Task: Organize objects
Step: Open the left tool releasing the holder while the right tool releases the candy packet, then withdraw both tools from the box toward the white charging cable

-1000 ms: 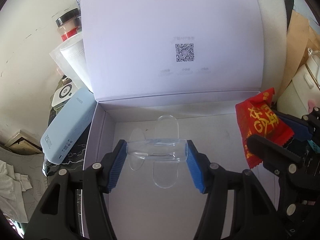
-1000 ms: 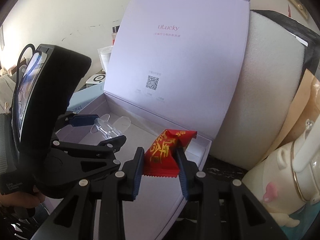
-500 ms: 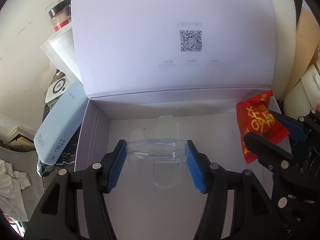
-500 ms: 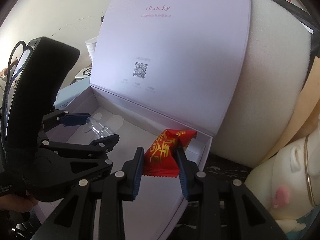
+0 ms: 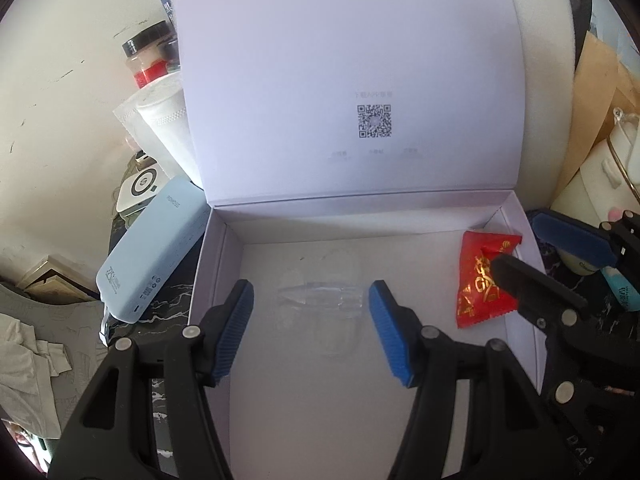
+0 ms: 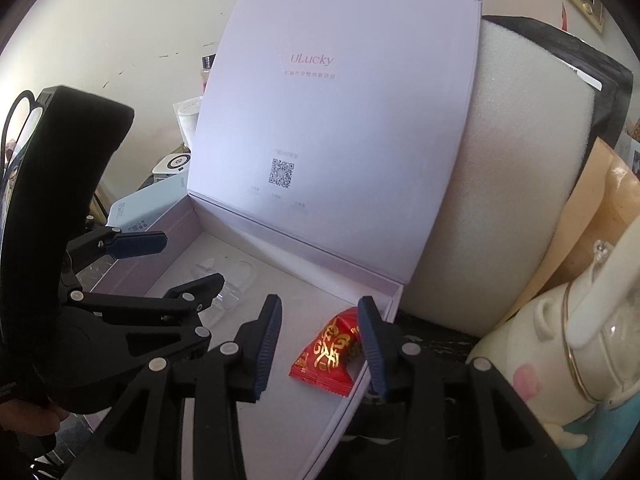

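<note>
Fingers [image 5: 234, 332] flank barely visible clear piece [image 5: 320, 300].

Box lid [image 5: 352, 80]: "ULucky" upper centre, a QR code mid-frame.
Red candy wrapper [image 5: 478, 280]: gold Chinese characters, unreadable.
Blue power bank [image 5: 150, 254], left: small print, illegible.

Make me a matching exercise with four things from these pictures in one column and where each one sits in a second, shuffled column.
Things:
1. red foil candy packet
2. clear plastic piece
3. light blue power bank
4. white foam block

Places:
A. outside the open white box, along its left wall
B. box floor, right rear corner
C. behind the raised lid
D. box floor, between the left gripper jaws

Pairs: 1-B, 2-D, 3-A, 4-C
</note>
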The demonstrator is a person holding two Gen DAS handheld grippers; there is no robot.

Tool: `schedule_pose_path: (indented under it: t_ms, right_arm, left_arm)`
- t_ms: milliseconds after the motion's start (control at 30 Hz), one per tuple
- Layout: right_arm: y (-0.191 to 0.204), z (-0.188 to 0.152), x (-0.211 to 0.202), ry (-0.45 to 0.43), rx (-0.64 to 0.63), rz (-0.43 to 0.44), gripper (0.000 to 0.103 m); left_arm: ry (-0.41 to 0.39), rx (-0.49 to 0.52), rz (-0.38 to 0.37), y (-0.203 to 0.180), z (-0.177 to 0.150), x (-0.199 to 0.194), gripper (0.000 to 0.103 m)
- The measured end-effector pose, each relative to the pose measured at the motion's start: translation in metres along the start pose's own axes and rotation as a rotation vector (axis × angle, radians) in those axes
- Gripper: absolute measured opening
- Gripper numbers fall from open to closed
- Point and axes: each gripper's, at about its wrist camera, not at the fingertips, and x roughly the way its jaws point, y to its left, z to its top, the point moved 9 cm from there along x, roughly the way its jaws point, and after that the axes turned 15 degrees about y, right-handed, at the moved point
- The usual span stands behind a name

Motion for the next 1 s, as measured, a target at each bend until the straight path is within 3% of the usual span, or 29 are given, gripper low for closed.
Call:
schedule_pose_path:
  t_ms: [233,267,1000]
  right_arm:
    - [0.020,0.000,-0.031,-0.036,0.001,-0.013,0.040]
    - [0.004,-0.001,-0.039,-0.042,0.001,-0.013,0.040]
    - [0.011,-0.050,-0.146,-0.172,0.000,-0.049,0.043]
  left_arm:
    - [-0.036,-0.013,0.006,0.006,-0.008,-0.029,0.059]
    - [-0.045,-0.016,0.007,0.007,-0.010,-0.035,0.059]
    - [-0.206,-0.012,0.003,-0.008,-0.063,-0.150,0.063]
